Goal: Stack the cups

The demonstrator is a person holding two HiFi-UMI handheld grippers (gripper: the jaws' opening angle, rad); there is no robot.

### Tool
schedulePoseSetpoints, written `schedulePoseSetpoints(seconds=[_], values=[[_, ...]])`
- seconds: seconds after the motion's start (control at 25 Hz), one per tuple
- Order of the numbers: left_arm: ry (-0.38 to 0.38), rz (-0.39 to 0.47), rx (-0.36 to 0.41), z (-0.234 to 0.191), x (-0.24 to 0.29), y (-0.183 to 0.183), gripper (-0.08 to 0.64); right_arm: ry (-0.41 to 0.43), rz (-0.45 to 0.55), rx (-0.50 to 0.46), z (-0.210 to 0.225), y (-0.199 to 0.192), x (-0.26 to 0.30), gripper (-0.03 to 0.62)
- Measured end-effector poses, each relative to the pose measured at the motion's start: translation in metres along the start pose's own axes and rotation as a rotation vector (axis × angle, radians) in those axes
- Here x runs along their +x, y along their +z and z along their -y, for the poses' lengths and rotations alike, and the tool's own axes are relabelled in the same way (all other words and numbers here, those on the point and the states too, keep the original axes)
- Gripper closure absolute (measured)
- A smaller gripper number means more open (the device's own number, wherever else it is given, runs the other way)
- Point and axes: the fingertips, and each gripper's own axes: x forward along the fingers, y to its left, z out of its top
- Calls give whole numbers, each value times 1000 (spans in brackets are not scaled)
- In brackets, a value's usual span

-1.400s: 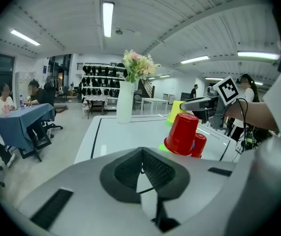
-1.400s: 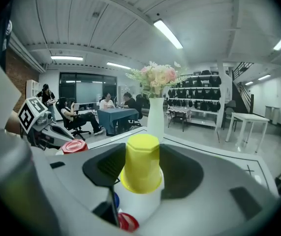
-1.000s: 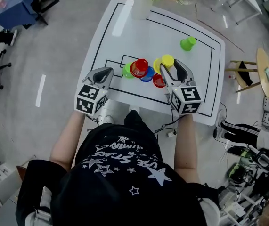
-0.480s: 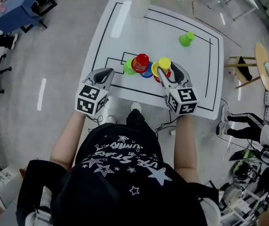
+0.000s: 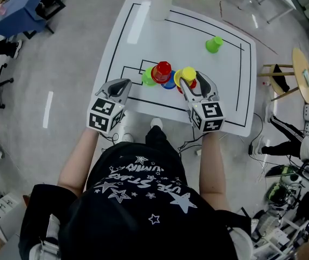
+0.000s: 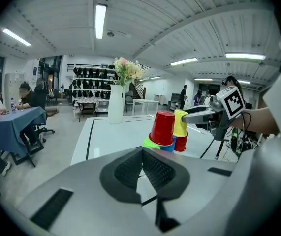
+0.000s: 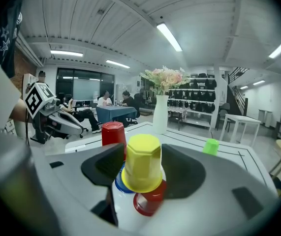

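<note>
Right tool (image 5: 191, 80): jaws just opening, inverted yellow cup (image 7: 142, 161) between them, seated on red cup (image 7: 150, 203). Left tool (image 6: 141, 154): closed, empty. Lone green cup (image 5: 214, 44): far right, nearer right tool.

R tool (image 7: 143, 154) jaws just opening, yellow cup (image 7: 141, 167) between them, sat atop red cup (image 7: 150, 203).

Tall white vase of pink flowers (image 5: 160, 6) at top centre, white black-lined desk (image 5: 186, 37), blue-draped table (image 5: 18, 7) upper left, round wooden table (image 5: 303, 75) right edge
</note>
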Motion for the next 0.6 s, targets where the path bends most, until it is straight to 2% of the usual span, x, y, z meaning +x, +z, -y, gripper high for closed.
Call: schedulePoseSetpoints(seconds=[0.16,0.6], values=[[1,8,1,-1,0,2,548,11,17,2,-3,5,-2,324],[19,29,-6,-4,10,14,548,16,117,28,18,45,-10,322]])
